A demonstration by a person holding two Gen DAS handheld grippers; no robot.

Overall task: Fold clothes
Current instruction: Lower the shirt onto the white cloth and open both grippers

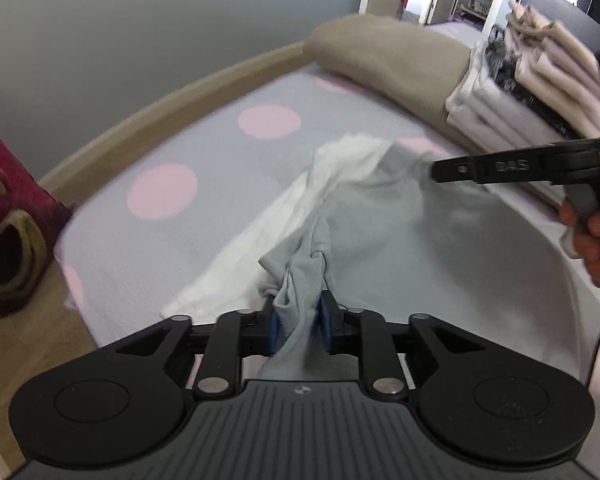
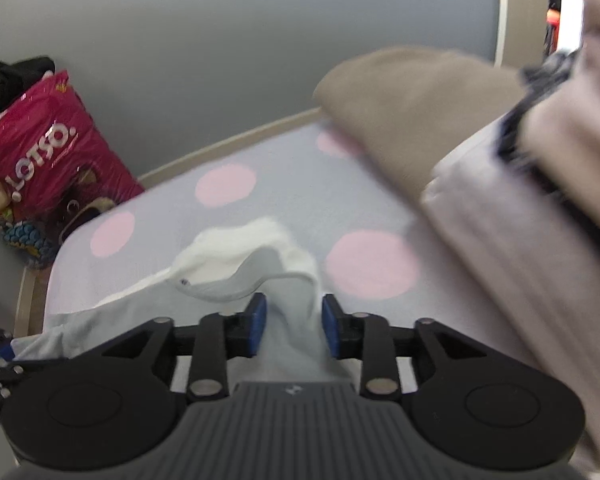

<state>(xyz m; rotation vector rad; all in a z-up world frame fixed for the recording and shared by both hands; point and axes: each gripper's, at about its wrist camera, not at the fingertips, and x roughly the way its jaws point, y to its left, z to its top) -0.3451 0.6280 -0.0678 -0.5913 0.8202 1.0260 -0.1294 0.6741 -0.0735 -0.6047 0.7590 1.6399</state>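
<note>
A pale grey garment (image 1: 380, 232) lies spread on the bed over a white garment (image 1: 260, 232). My left gripper (image 1: 300, 320) stands open at its near left edge. A bunched fold of grey cloth runs between the blue pads (image 1: 274, 326), which are set apart and do not squeeze it. My right gripper (image 1: 434, 170) reaches in from the right at the garment's far corner, held by a hand (image 1: 592, 236). In the right wrist view my right gripper (image 2: 294, 320) is open too, with the grey garment (image 2: 120, 316) draped loosely between its pads and the white garment (image 2: 236, 240) just beyond.
The bed sheet (image 1: 180, 148) is lilac with pink dots. A stack of folded clothes (image 1: 532, 80) and a beige blanket (image 1: 392, 60) sit at the far right. A pink bag (image 2: 52, 148) and toys stand on the floor to the left, by the grey wall.
</note>
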